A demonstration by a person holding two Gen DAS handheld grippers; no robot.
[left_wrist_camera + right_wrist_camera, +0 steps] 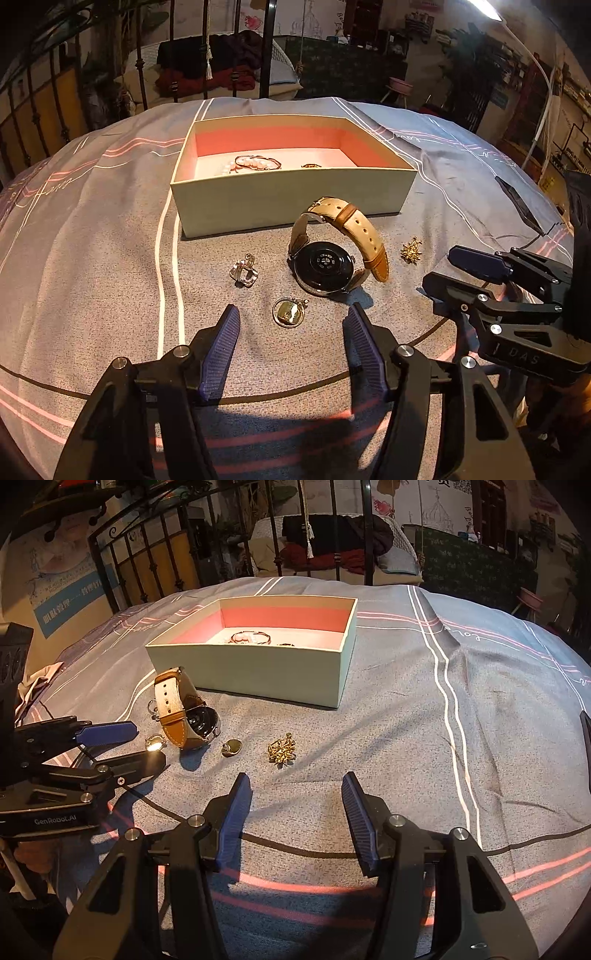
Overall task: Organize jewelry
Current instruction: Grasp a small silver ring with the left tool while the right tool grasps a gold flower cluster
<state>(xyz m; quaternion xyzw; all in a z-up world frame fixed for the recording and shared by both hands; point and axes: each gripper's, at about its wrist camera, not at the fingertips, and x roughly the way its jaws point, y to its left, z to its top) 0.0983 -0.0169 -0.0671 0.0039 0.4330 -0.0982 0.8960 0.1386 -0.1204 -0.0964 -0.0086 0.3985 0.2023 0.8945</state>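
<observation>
An open pale green box (pixel 288 199) with a pink lining sits on the bed; it also shows in the right wrist view (pixel 258 672). A pearl bracelet (pixel 255 162) and a small gold piece (pixel 311 165) lie inside. In front of the box lie a watch with a tan strap (pixel 332 254) (pixel 184 712), a clear crystal piece (pixel 244 271) (pixel 154 743), a round gold pendant (pixel 289 313) (pixel 232 747) and a gold brooch (pixel 411 251) (pixel 282 752). My left gripper (pixel 291 317) is open, just short of the pendant. My right gripper (pixel 297 786) is open, just short of the brooch.
The grey-blue bedspread (pixel 424 738) with white and pink lines covers the bed. A black iron bed rail (pixel 173 51) stands behind the box. A dark flat object (pixel 517 201) lies at the right. Each gripper shows in the other's view (pixel 480 273) (pixel 122 746).
</observation>
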